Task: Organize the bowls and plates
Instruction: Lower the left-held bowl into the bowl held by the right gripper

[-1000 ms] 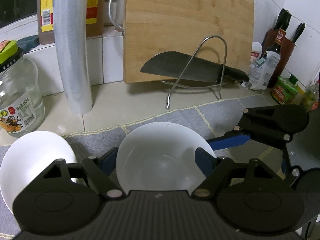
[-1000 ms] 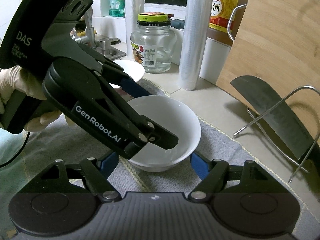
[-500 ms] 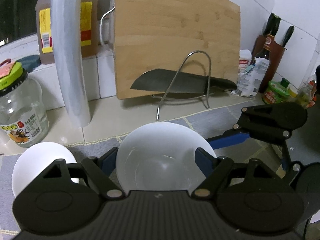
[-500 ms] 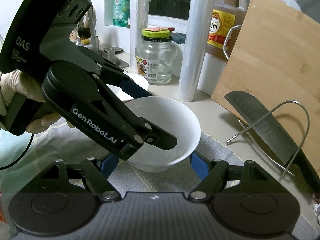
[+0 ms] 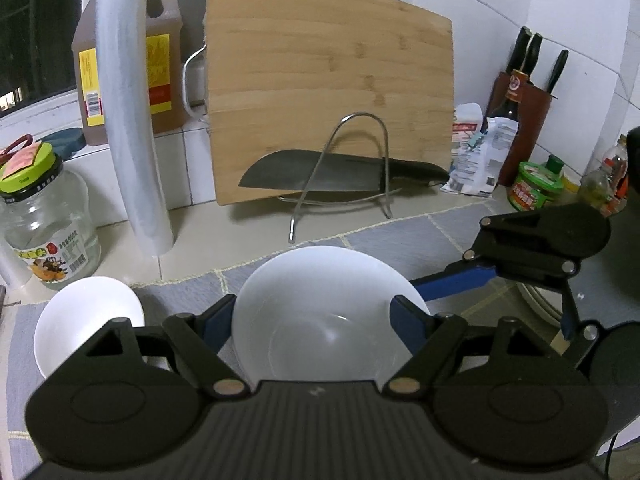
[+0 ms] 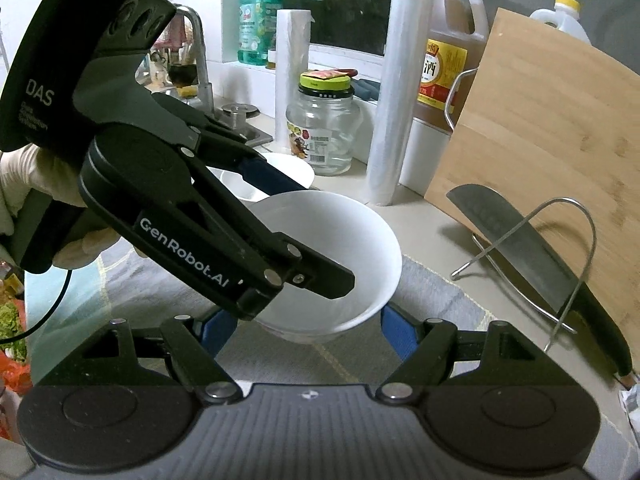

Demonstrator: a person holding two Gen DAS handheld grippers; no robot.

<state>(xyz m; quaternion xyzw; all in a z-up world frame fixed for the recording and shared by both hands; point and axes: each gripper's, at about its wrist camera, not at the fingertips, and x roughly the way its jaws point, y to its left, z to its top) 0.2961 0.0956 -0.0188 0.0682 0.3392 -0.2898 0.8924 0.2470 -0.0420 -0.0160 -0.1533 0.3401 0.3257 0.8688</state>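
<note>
Left gripper (image 5: 320,316): both blue fingers pressed against the sides of a white bowl (image 5: 324,312), grasping it. From its own camera the bowl fills the gap and hides whatever is under it. Right wrist view shows the same bowl (image 6: 332,256) tilted, lifted off the grey mat (image 6: 436,304), with the left gripper (image 6: 280,224) reaching in from the left.

Right gripper (image 6: 304,330): spread wide, nothing between its fingers, bowl just ahead of them.

Second white bowl (image 5: 86,320) on the mat left of the held one; in the right view only its rim (image 6: 280,168) shows behind the left tool.

Beyond: glass jar (image 5: 44,220), plastic roll (image 5: 128,120), cleaver (image 5: 332,176) on a wire rack against the cutting board (image 5: 328,92). Only the right view shows the faucet (image 6: 200,56).
</note>
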